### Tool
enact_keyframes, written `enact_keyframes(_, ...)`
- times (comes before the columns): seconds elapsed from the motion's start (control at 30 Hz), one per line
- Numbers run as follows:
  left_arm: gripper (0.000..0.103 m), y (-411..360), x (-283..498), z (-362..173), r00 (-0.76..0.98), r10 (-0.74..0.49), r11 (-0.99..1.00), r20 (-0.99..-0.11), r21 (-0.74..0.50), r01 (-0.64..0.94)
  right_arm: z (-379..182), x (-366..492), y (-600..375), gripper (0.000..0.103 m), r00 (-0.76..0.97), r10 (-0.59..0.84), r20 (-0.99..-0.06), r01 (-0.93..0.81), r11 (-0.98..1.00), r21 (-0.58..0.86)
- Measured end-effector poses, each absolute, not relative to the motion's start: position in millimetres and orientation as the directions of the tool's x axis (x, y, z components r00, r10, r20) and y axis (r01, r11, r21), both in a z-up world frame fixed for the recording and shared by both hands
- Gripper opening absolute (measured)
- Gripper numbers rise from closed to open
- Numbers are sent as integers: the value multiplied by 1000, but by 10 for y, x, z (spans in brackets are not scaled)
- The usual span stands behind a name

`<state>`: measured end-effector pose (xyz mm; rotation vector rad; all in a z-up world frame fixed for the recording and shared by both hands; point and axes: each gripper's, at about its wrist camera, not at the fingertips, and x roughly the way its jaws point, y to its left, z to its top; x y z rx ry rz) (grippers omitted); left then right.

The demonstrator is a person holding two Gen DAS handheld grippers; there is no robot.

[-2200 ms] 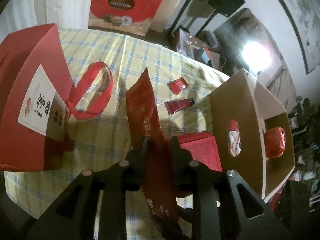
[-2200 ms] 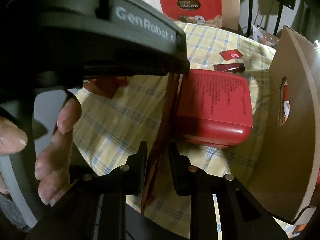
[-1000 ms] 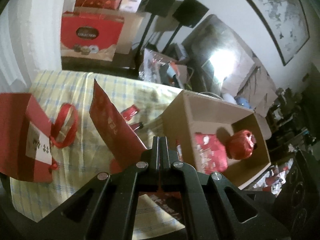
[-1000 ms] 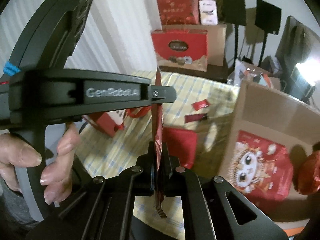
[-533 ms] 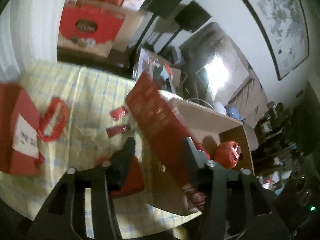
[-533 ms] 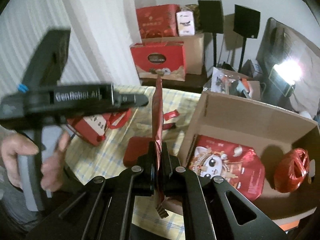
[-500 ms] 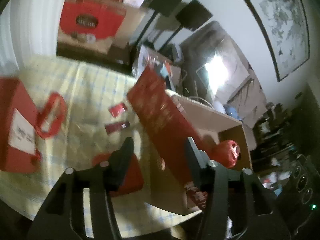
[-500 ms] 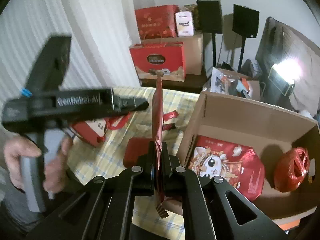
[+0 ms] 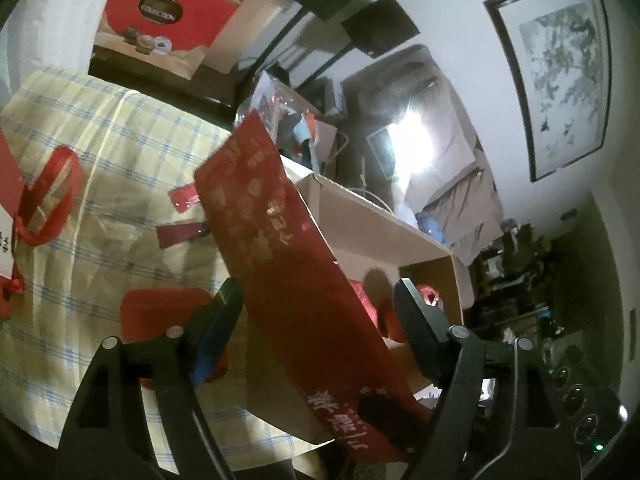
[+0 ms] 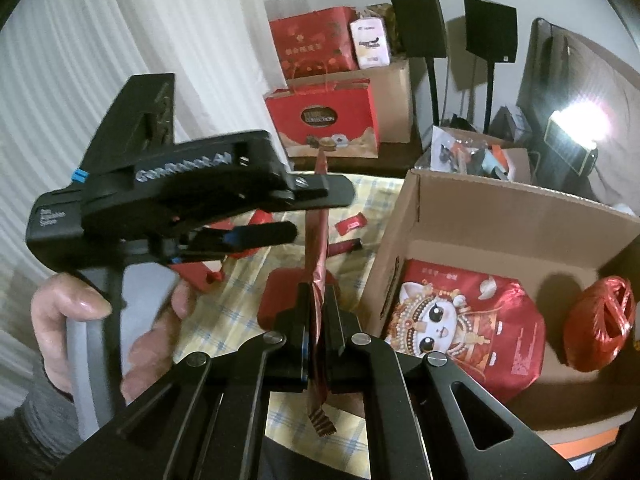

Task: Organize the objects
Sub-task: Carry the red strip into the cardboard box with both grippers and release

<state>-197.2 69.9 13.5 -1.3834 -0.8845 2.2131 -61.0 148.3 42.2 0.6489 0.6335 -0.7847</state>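
My left claw [image 9: 316,312] is opening around the red packet [image 9: 280,248]; my right claw [image 10: 316,328] alone pinches it, so it could flop short of the box [image 10: 480,216].

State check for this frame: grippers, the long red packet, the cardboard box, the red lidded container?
Left gripper: fingers opening, packet between them, not pressed.
Right gripper: shut on the packet.
Long red packet: held edge-up above the table.
Cardboard box: open, partly filled.
Red lidded container: closed, on the tablecloth.
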Motion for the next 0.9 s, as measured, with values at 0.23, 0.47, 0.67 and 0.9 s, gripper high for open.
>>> enact_keyframes(0.23,49,926,-2047,151,-416,613,-744,-672,-668,-18,472,-752,1456,4,535,-443,-719,804,529,272)
enact_keyframes(0.47,38,1345,-2126,252,-391,594,-784,-703,-615,-85,472,-1028,1362,4,504,-466,-727,829,496,257)
enact_keyframes(0.67,37,1647,-2127,326,-364,594,-796,-717,-589,-138,495,-1323,1265,4,460,-475,-750,848,486,213)
enact_keyframes(0.9,37,1879,-2138,309,-319,594,-803,-739,-569,-177,345,-1643,1068,4,431,-415,-801,832,525,176)
